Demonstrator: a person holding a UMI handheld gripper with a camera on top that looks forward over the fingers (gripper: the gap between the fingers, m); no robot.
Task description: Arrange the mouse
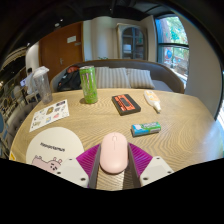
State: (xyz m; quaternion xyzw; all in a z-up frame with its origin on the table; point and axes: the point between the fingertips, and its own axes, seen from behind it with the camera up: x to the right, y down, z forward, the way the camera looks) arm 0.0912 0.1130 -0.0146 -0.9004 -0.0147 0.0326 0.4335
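A pale pink computer mouse [113, 152] sits between my two fingers, its long axis pointing away from me. My gripper [113, 163] is shut on it: the grey inner faces of both fingers press on its sides, and the magenta pads [88, 157] flare out on either side. The mouse is over the wooden table [110, 125], near its front edge. I cannot tell whether it rests on the table or is lifted. A white round mat [55, 148] with a small drawing lies just left of the left finger.
Beyond the fingers stand a green can [88, 84], a black case with red items [125, 103], a teal packet [146, 128] and a white object [152, 100]. A printed leaflet [50, 114] and a clear jug [40, 82] are at the left.
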